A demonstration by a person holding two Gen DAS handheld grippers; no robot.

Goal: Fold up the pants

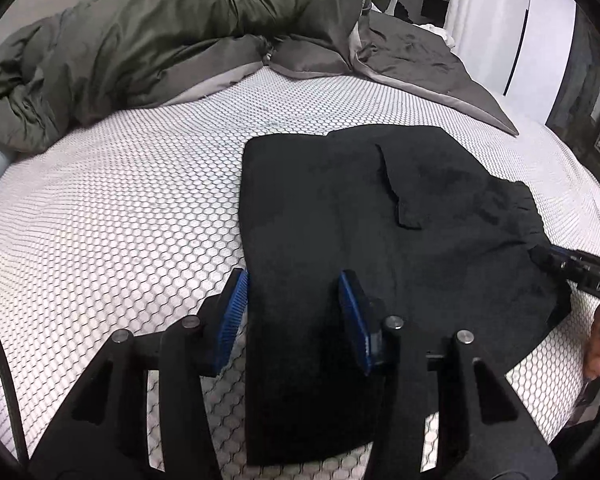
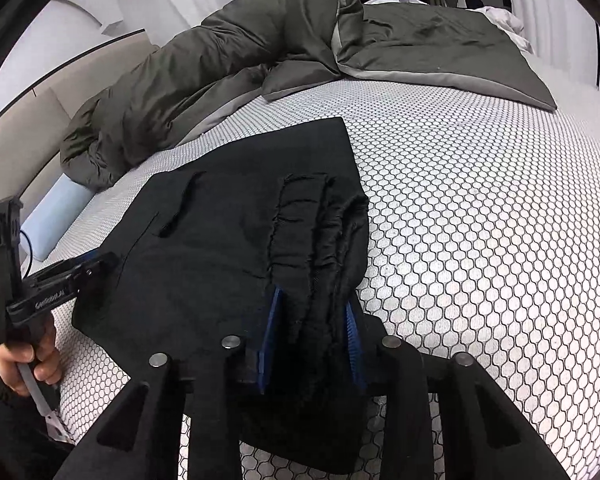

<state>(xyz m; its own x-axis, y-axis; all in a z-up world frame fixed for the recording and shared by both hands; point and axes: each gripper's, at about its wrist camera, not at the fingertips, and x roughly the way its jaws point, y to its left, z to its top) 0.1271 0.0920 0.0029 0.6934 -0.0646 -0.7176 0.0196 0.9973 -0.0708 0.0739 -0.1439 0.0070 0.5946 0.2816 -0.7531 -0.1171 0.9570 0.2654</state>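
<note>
Black pants (image 1: pixel 380 220), folded into a compact stack, lie on the honeycomb-patterned mattress (image 1: pixel 120 200) of a bed, on the near side of a rumpled olive duvet (image 1: pixel 160 40) that is bunched along the mattress's far edge. The gathered waistband (image 2: pixel 312 220) forms the stack's right end. Left hand-held gripper (image 1: pixel 296 300): jaws partly open, blue pads straddling the pants' near left edge; whether the pads press on the cloth cannot be told. Right hand-held gripper (image 2: pixel 312 328): jaws part-way closed around the bunched waistband, with cloth filling the gap between the blue pads, so it holds the pants. A hand (image 2: pixel 28 360) grips the left tool's handle at the mattress's near left edge. A pale blue pillow (image 2: pixel 56 220) lies beside the duvet's left end, well apart from the pants.
</note>
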